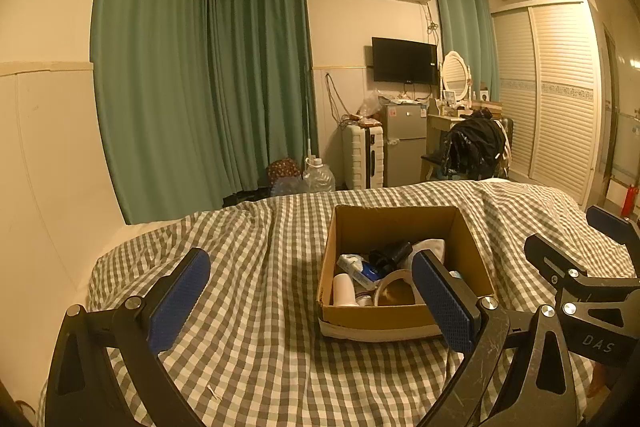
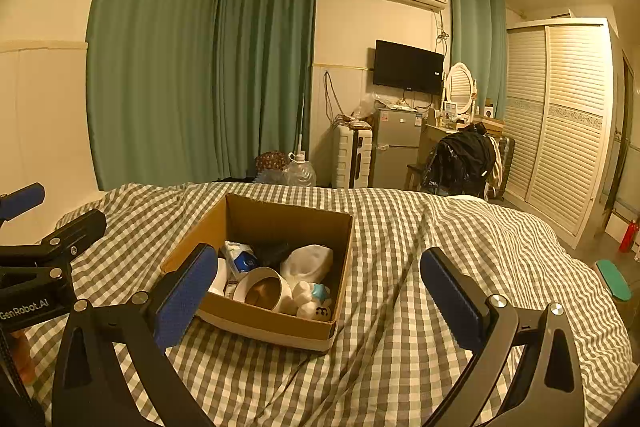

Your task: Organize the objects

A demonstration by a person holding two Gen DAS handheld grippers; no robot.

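Cardboard box [image 2: 256,283] sits on checked bed [image 2: 400,347], holding tape roll [image 2: 264,291] and soft white plush [image 2: 316,301]. Both our tools, left tool [image 1: 310,301] and right tool [image 2: 316,297], gape empty. We judge contents light; tape roll rigid, pinch its rim.

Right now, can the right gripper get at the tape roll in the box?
Probably yes. The right gripper is open and empty, the cardboard box has no lid, and the tape roll lies on top near the front wall, with only a plush toy beside it.

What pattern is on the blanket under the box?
The bed cover has a grey-green and white check pattern. It shows best in the right wrist view, under the open brown cardboard box.
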